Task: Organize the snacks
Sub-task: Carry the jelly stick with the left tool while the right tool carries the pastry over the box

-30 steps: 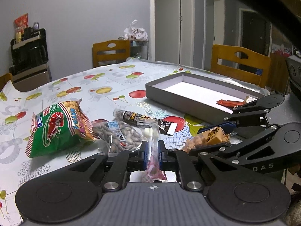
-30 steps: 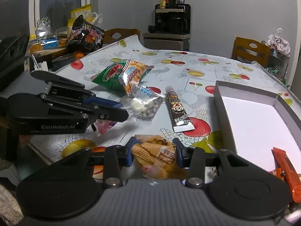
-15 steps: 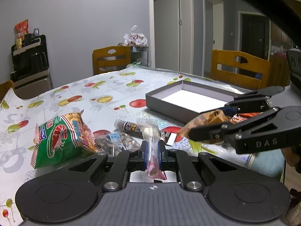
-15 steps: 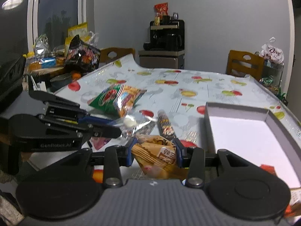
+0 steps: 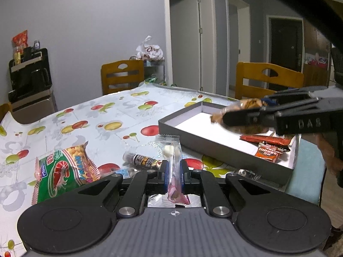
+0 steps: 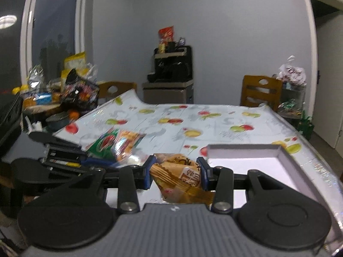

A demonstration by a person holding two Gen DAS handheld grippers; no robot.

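Orange-brown packet (image 6: 181, 176) (print blurred) — half-hidden inside right tool (image 6: 175, 172)

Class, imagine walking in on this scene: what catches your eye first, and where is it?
The right gripper holds a tan snack packet over the grey box. The left gripper pinches a clear candy wrapper above the fruit-print tablecloth, near a green shrimp-chip bag.

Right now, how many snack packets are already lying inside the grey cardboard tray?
2, both at the near right end of the grey cardboard tray: a long orange-red bar wrapper and a smaller orange packet just in front of it. The right gripper may hide more.
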